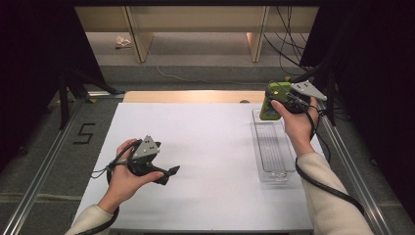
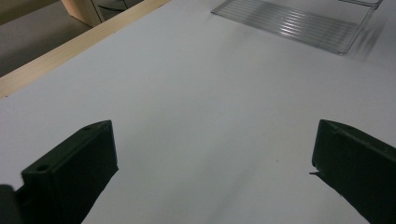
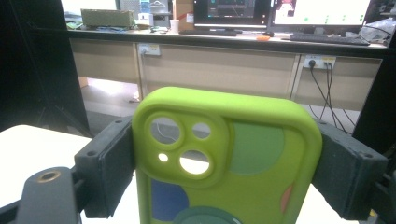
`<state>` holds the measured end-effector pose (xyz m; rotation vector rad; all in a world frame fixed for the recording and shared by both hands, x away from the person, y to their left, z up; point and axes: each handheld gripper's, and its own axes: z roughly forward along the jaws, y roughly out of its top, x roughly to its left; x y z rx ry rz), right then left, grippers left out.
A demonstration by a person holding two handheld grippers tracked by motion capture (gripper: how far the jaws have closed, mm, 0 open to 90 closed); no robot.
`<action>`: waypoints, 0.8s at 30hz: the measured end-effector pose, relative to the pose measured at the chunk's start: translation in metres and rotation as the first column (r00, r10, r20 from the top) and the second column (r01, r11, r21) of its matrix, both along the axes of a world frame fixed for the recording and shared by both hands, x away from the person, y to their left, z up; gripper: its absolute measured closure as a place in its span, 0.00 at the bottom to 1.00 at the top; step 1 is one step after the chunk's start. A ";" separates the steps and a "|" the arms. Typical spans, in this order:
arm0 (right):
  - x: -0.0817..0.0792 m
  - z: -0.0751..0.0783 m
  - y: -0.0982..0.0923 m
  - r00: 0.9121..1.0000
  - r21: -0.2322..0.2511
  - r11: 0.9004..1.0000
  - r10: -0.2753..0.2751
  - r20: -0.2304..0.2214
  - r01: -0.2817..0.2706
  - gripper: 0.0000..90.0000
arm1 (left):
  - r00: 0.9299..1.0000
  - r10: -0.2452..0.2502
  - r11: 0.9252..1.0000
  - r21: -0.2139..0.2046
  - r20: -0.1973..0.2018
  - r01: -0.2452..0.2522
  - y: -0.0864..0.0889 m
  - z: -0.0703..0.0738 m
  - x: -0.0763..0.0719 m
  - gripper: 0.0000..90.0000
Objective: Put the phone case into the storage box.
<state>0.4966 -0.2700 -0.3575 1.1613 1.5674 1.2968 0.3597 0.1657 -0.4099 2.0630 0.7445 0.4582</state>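
Nearest me, the left gripper (image 1: 169, 172) hovers low over the white table (image 1: 205, 147), jaws wide apart and empty. Farther off, the right gripper (image 3: 224, 163) clamps a green phone case (image 3: 224, 154) upright above the clear tray's (image 1: 274, 147) far end.

1. Cream long sleeves (image 1: 327, 205) are worn on both forearms.
2. Each gripper is built in black, with blocky jaws bearing small round holes.
3. A grey three-cornered plate (image 1: 145, 148) is mounted on top.
4. A black cable (image 1: 323, 183) is trailed from each gripper.
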 end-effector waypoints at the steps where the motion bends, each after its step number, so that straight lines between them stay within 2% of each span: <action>1: 0.000 0.000 0.000 1.000 -0.001 1.000 -0.001 0.000 0.001 0.19 | 1.000 0.000 1.000 0.000 0.000 0.000 0.000 0.000 0.000 0.00; 24: 0.013 -0.011 0.002 1.000 -0.017 1.000 -0.013 -0.027 0.013 0.19 | 1.000 -0.001 1.000 -0.005 -0.002 0.001 0.000 0.000 0.000 0.00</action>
